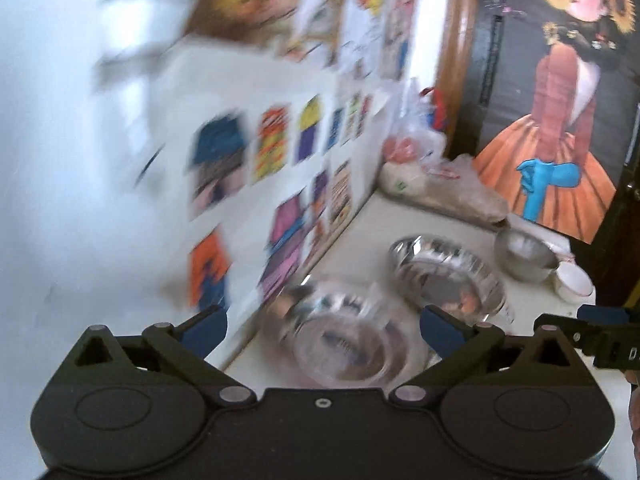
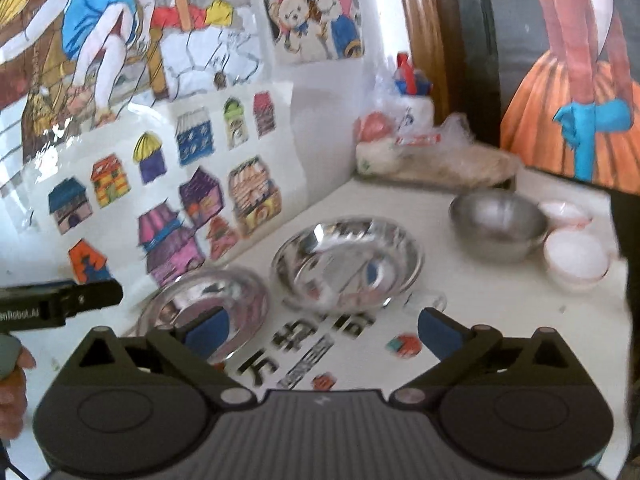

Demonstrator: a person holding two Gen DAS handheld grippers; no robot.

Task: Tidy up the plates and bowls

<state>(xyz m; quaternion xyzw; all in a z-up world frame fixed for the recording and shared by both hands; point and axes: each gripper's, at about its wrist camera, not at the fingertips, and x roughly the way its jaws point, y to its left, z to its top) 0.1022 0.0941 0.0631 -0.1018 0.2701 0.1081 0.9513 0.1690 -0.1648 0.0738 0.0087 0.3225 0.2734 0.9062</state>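
Note:
Two shiny steel plates lie on a white table (image 2: 500, 292): a near one (image 2: 208, 304) (image 1: 344, 332) by the wall and a second (image 2: 348, 264) (image 1: 448, 276) beyond it. A steel bowl (image 2: 498, 220) (image 1: 522, 254) sits farther back, with two white bowls (image 2: 576, 260) (image 2: 564, 212) to its right; one shows in the left wrist view (image 1: 572, 280). My left gripper (image 1: 324, 328) is open and empty above the near plate. My right gripper (image 2: 324, 330) is open and empty above the table front.
A wall with colourful drawings (image 2: 168, 184) runs along the left of the table. Plastic bags of food (image 2: 432, 156) lie at the back corner. A dark door with a poster (image 2: 580, 120) stands behind. The table's right edge is beside the white bowls.

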